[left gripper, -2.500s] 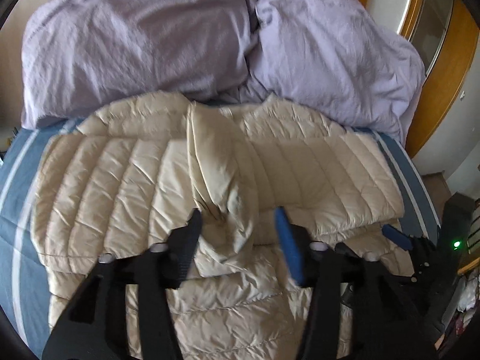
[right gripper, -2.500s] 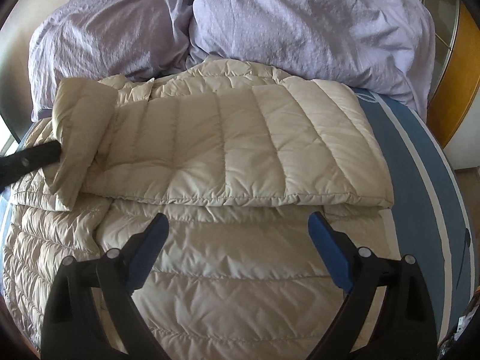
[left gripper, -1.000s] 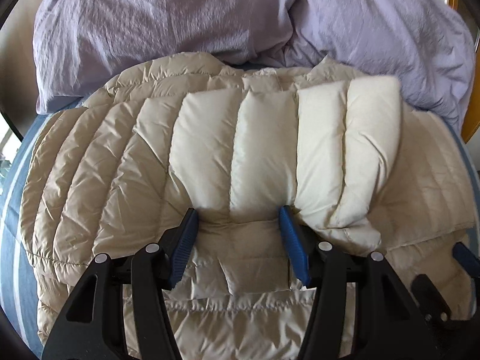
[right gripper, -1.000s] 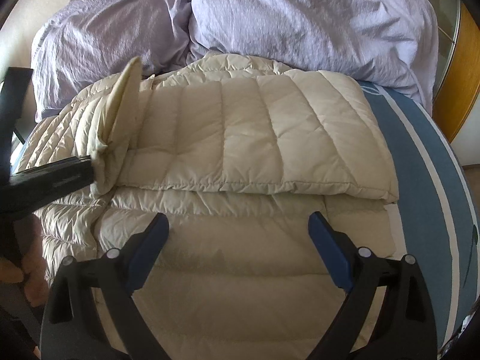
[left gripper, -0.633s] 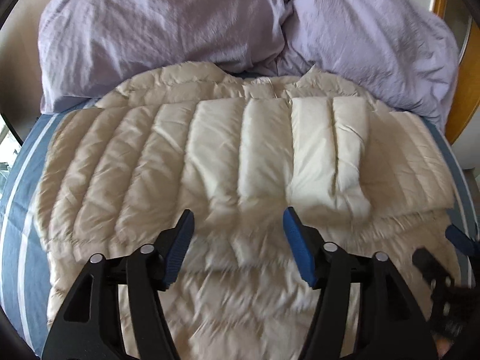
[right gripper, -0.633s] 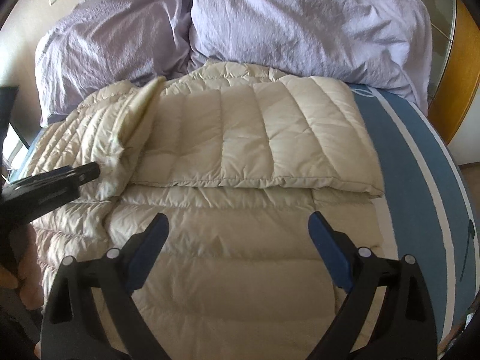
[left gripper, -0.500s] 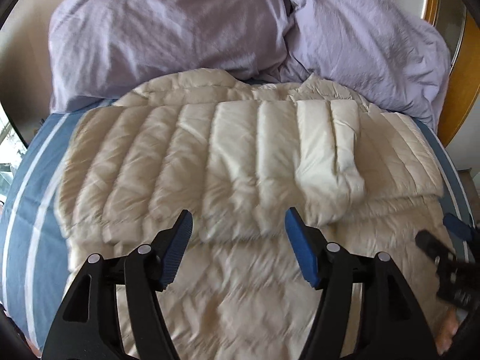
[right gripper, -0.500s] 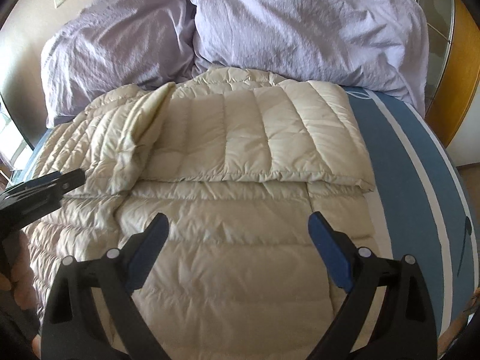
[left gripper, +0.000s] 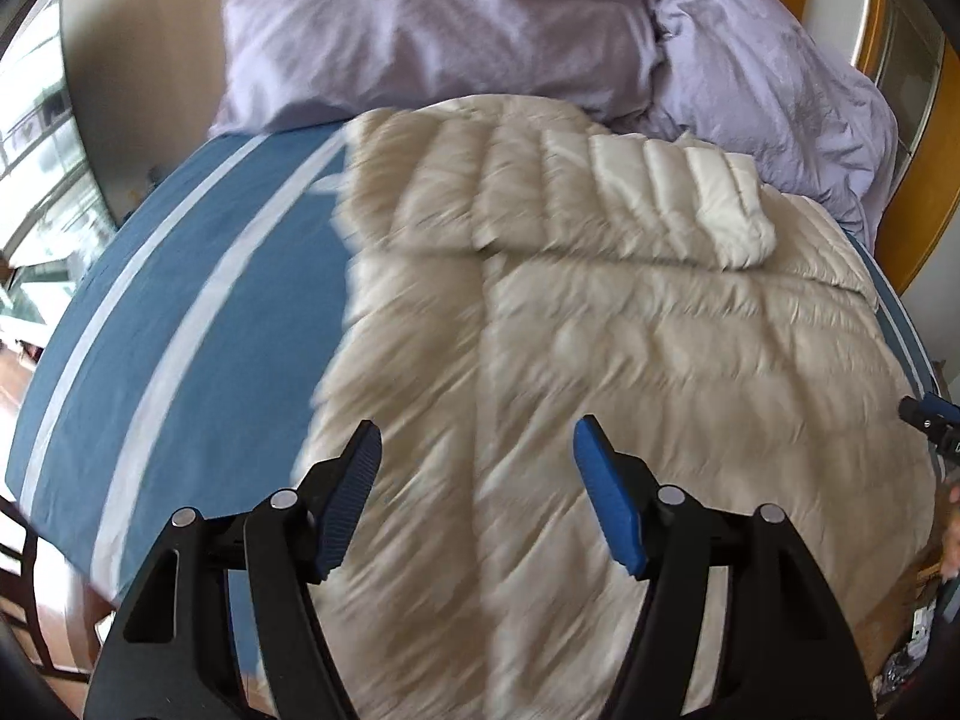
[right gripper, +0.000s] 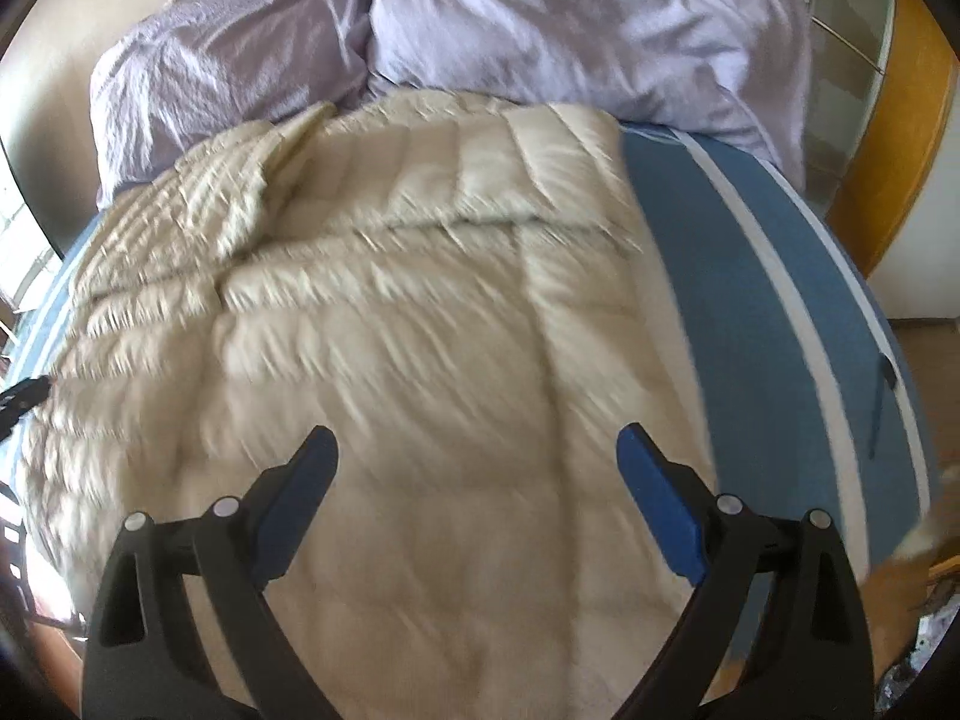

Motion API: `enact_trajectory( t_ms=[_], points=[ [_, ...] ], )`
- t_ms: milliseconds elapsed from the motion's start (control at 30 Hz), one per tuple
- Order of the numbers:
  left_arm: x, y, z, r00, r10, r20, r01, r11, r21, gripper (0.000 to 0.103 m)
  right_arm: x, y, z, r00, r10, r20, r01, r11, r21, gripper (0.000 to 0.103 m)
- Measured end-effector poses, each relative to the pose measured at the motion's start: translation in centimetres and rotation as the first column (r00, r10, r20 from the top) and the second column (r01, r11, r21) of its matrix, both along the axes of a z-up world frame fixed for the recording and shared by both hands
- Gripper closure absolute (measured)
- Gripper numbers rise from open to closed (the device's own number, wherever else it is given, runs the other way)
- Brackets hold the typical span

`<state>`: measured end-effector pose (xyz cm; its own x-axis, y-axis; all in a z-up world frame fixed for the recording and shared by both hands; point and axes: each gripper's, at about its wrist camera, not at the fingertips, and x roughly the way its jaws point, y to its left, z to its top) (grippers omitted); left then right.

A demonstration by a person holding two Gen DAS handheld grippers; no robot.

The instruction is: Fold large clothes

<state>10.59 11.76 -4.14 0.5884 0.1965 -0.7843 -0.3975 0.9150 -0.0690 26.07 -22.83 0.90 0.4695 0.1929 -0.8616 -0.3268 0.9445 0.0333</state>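
Note:
A cream quilted down jacket (left gripper: 630,348) lies spread on the bed, both sleeves folded across its upper part; the left sleeve's cuff (left gripper: 738,228) rests on top. My left gripper (left gripper: 477,480) hovers above the jacket's lower left part, its jaws opening with nothing between them. In the right wrist view the same jacket (right gripper: 390,330) fills the middle, and my right gripper (right gripper: 477,480) hangs open and empty over its lower right part. The right gripper's tip (left gripper: 927,414) shows at the left view's right edge. The left gripper's tip (right gripper: 24,393) shows at the right view's left edge.
Two lilac pillows (left gripper: 432,30) (right gripper: 570,18) lie at the head of the bed. The blue sheet with pale stripes (left gripper: 180,312) (right gripper: 780,300) shows on both sides of the jacket. A wooden frame (right gripper: 900,120) stands at the right, a window (left gripper: 36,150) at the left.
My left gripper let go of the sleeve, which now lies across the jacket, and swung left and back toward the hem. The right gripper drew back and to the right, still open.

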Motion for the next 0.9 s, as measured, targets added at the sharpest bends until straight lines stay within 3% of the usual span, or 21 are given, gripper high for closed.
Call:
enact_trajectory(
  t_ms=[100, 267, 533, 667, 900],
  points=[
    [-3.5, 1.6, -0.7, 1.0, 0.031, 0.004, -0.031, 0.999, -0.014, 0.031, -1.6, -3.2, -0.5, 0.999, -0.033, -0.015, 0.034, 0.999, 0.006, 0.009],
    [-6.2, 2.8, -2.1, 0.998, 0.057, 0.0, -0.057, 0.996, -0.068, 0.031, -3.8, -7.2, -2.3, 0.995, -0.074, -0.064, 0.077, 0.996, 0.043, 0.009],
    [-8.0, 2.6, -3.4, 0.998, 0.065, 0.002, -0.065, 0.993, -0.097, 0.031, -5.6, -8.6, -2.9, 0.995, -0.074, -0.067, 0.081, 0.992, 0.096, 0.01],
    [-8.5, 2.1, -3.5, 0.998, 0.059, 0.012, -0.057, 0.994, -0.095, 0.032, -6.1, -8.4, -2.9, 0.997, -0.064, -0.053, 0.069, 0.992, 0.106, 0.018],
    [-9.6, 0.9, -3.6, 0.999, 0.04, 0.029, -0.037, 0.995, -0.092, 0.044, -6.9, -8.2, -2.6, 0.998, -0.049, -0.035, 0.053, 0.989, 0.141, 0.048]
  ],
)
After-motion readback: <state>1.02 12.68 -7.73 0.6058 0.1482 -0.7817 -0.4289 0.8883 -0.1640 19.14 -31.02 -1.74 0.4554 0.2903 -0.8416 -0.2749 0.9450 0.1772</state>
